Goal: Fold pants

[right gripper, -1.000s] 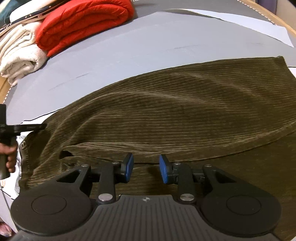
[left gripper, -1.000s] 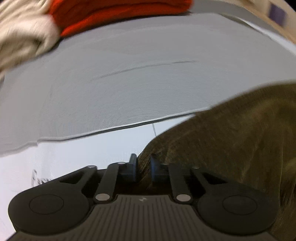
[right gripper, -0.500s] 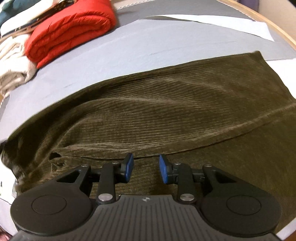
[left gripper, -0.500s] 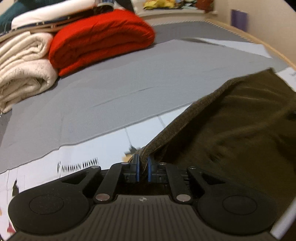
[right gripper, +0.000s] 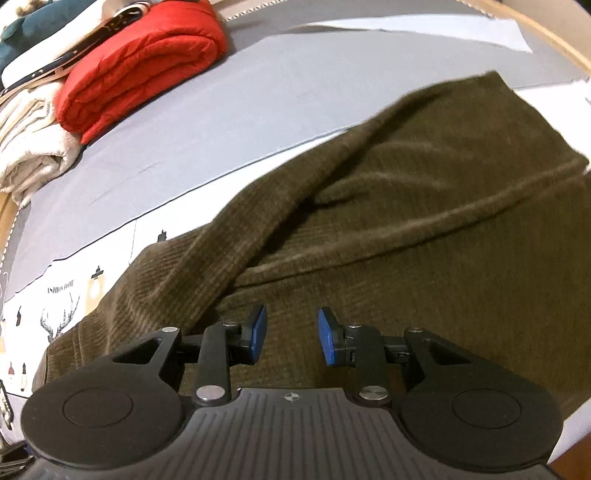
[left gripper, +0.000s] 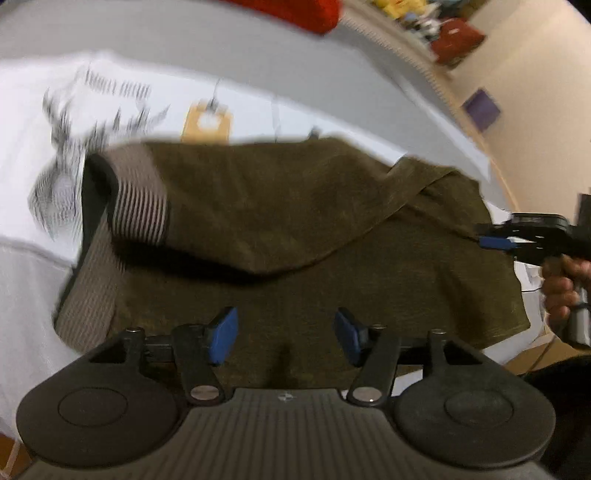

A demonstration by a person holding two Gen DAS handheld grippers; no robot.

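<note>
The olive corduroy pants (left gripper: 295, 221) lie on the bed, one end folded over the rest, with a striped lining (left gripper: 138, 206) showing at the turned-over edge. My left gripper (left gripper: 282, 334) is open and empty, just above the near part of the pants. The pants also show in the right wrist view (right gripper: 424, 206), with a loose fold running diagonally. My right gripper (right gripper: 290, 334) is open and empty over the cloth. It also shows in the left wrist view (left gripper: 517, 240), at the pants' right edge.
The bed has a grey sheet (right gripper: 258, 92) and a white printed sheet (right gripper: 55, 302). A folded red blanket (right gripper: 140, 62) and cream blankets (right gripper: 29, 147) are stacked at the far left. The wooden bed edge (right gripper: 554, 33) runs at the right.
My left gripper carried the pants' end over the rest of the pants, then opened and let go. My right gripper stayed open over the cloth.
</note>
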